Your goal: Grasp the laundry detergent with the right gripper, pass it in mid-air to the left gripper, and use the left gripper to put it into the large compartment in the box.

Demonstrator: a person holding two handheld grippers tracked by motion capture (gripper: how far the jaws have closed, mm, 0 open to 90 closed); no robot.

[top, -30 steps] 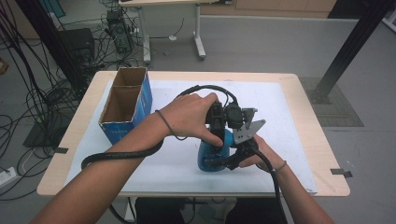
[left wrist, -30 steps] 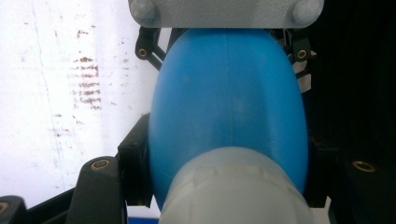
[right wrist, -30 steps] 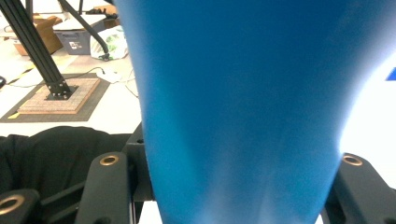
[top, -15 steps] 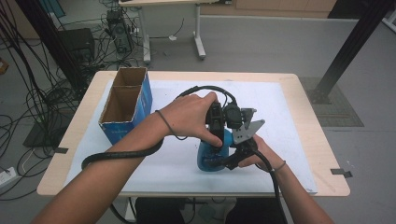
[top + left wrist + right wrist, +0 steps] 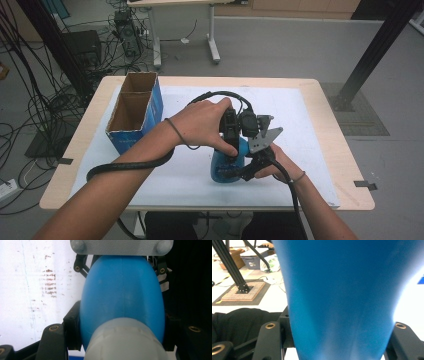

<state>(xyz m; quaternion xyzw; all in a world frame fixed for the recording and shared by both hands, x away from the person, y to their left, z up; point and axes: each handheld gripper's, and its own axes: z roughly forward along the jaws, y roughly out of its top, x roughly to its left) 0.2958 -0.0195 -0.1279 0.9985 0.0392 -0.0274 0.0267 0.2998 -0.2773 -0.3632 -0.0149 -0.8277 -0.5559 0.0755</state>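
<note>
Nothing has shifted over the last second: left gripper [image 5: 231, 152] and right gripper [image 5: 243, 172] both stay clamped on the blue bottle [image 5: 224, 167], likely bracing to uncap it

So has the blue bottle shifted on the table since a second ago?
No. In the high view the blue bottle sits equally far from the cardboard box, both grippers shut on it.

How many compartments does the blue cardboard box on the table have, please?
2. The blue cardboard box is split by a divider: one compartment at its far end, the other compartment nearer the person. Both look empty, though their floors are partly hidden.
</note>
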